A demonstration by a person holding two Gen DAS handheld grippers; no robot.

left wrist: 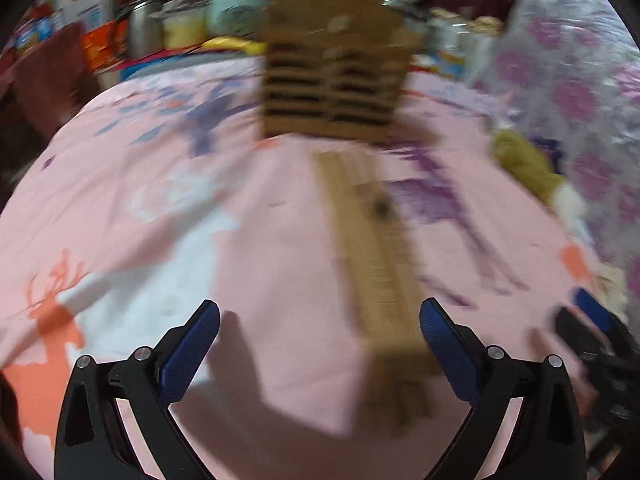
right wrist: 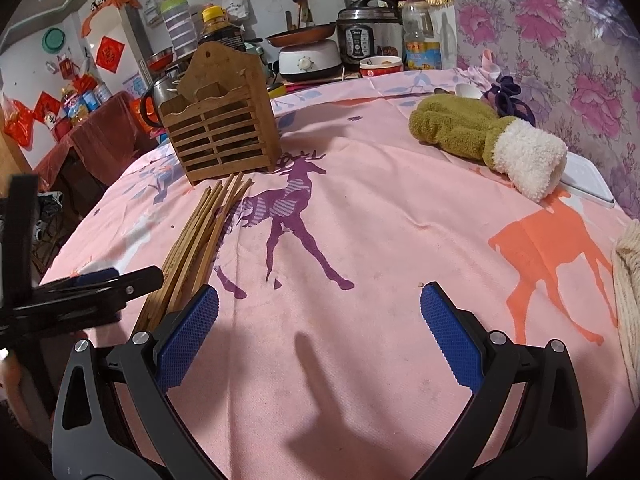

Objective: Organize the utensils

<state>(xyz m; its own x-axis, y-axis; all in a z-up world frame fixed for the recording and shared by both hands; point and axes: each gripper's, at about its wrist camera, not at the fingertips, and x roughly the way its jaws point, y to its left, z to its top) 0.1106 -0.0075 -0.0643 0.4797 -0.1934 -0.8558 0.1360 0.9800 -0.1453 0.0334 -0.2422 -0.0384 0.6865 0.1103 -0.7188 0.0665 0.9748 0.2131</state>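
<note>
A bundle of wooden chopsticks (right wrist: 196, 240) lies on the pink deer-print tablecloth (right wrist: 360, 240), pointing toward a slatted wooden utensil holder (right wrist: 218, 120) that stands upright behind them. In the blurred left wrist view the chopsticks (left wrist: 372, 248) run between my fingers toward the holder (left wrist: 332, 80). My left gripper (left wrist: 320, 320) is open and empty, just above the near end of the bundle; it also shows in the right wrist view (right wrist: 88, 284). My right gripper (right wrist: 320, 304) is open and empty over bare cloth, to the right of the chopsticks.
A green and white mitten (right wrist: 488, 144) and a white flat object (right wrist: 588, 184) lie at the right. A knit cloth (right wrist: 628, 292) sits at the right edge. Cookers, bottles and bowls (right wrist: 360, 44) crowd the far side. The table edge drops off at the left.
</note>
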